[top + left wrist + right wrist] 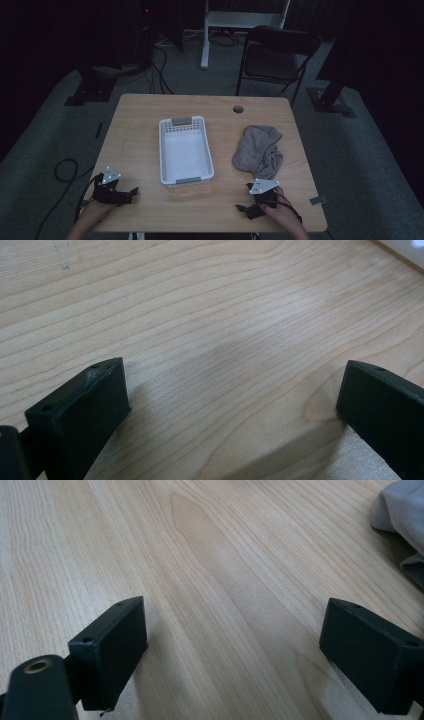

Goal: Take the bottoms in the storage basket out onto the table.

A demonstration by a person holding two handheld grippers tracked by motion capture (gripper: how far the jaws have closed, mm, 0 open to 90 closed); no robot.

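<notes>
Both grippers are idling at frame bottom, left gripper [131,192] and right gripper [242,206], jaws wide open, holding nothing. Grey cloth [259,151] is lying crumpled center-right, beside white basket [185,150]. Soft, light, floppy; probably pinching a raised fold.

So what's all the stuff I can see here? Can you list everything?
basket: one, white, middle of the table, nothing inside
cloth: one, grey, crumpled, right of the basket
table: one, light wood, round hole near the far edge
folding chair: one, black, on the floor behind the table
cables: black, on the floor left of the table
left tongs: black, open, near left corner
right tongs: black, open, near right, just short of the cloth
</notes>
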